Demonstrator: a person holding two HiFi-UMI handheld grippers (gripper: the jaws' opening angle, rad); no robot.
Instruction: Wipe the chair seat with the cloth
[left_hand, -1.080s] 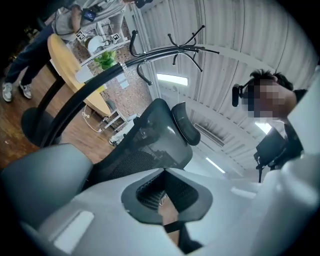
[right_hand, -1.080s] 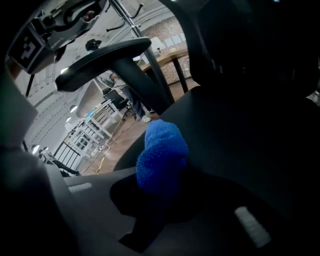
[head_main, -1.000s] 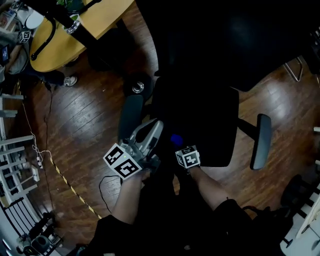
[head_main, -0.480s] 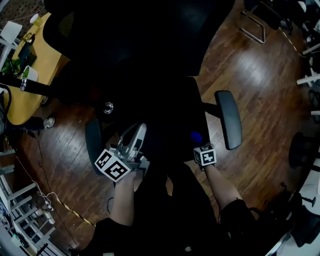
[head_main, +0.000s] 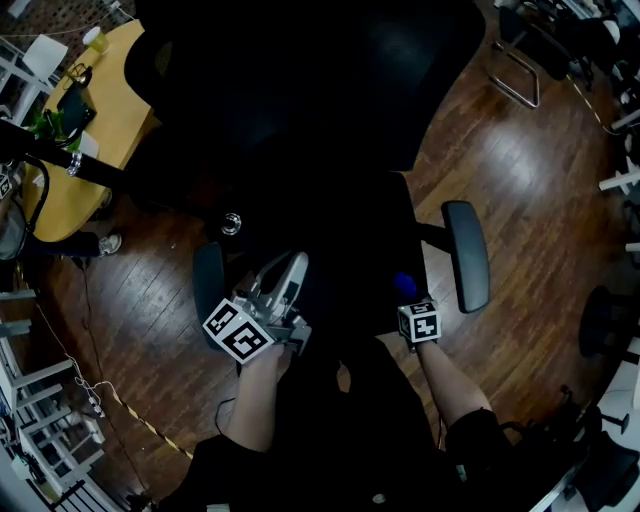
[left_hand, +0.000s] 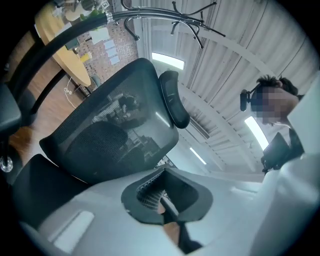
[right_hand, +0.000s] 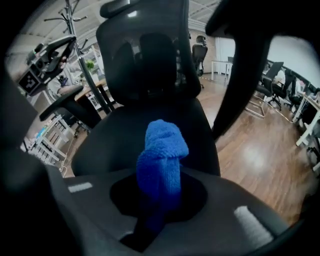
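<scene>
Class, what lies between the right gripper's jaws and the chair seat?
The blue cloth, clamped in the right gripper; the right gripper view shows it.

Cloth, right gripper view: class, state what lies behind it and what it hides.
Behind the cloth lies the black seat, then the backrest, with floor at right. The cloth hides the seat's middle front.

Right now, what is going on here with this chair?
A person is at the front of a black office chair with a gripper in each hand. The right gripper is shut on a bunched blue cloth, held over the front of the chair seat; whether it touches is unclear. The left gripper is shut and empty, beside an armrest, pointing up at the backrest.
</scene>
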